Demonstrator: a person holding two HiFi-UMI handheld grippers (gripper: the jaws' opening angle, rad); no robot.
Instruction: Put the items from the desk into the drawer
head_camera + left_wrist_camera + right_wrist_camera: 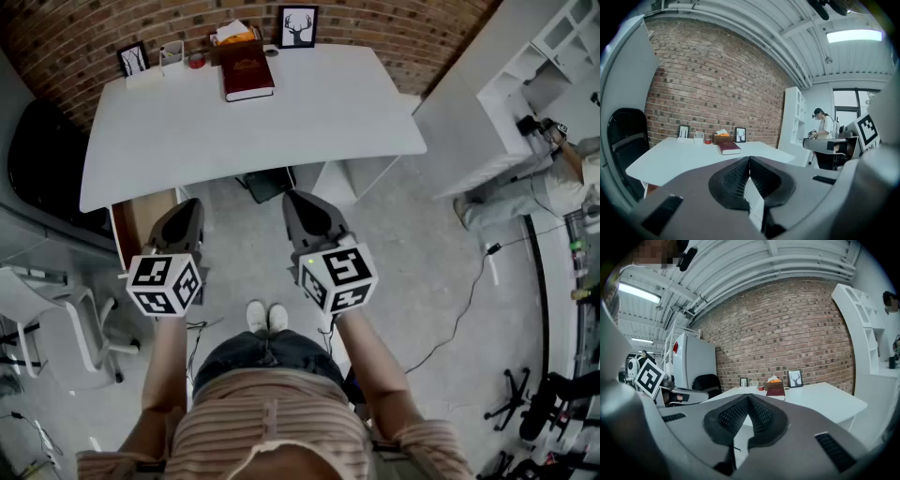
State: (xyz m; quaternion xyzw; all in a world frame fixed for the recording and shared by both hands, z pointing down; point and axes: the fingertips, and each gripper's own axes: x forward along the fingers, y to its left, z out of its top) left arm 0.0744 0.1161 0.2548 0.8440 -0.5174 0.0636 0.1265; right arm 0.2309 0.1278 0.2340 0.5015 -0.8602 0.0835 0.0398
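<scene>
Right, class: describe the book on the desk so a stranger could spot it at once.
Find the white desk against the brick wall. At its far edge, the book lies flat in front of the tissue box, dark red and the largest item there.

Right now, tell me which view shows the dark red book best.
The head view: the dark red book shows whole from above, at the far edge of the desk. Both gripper views show it small, at a low angle, beyond their jaws.
</scene>
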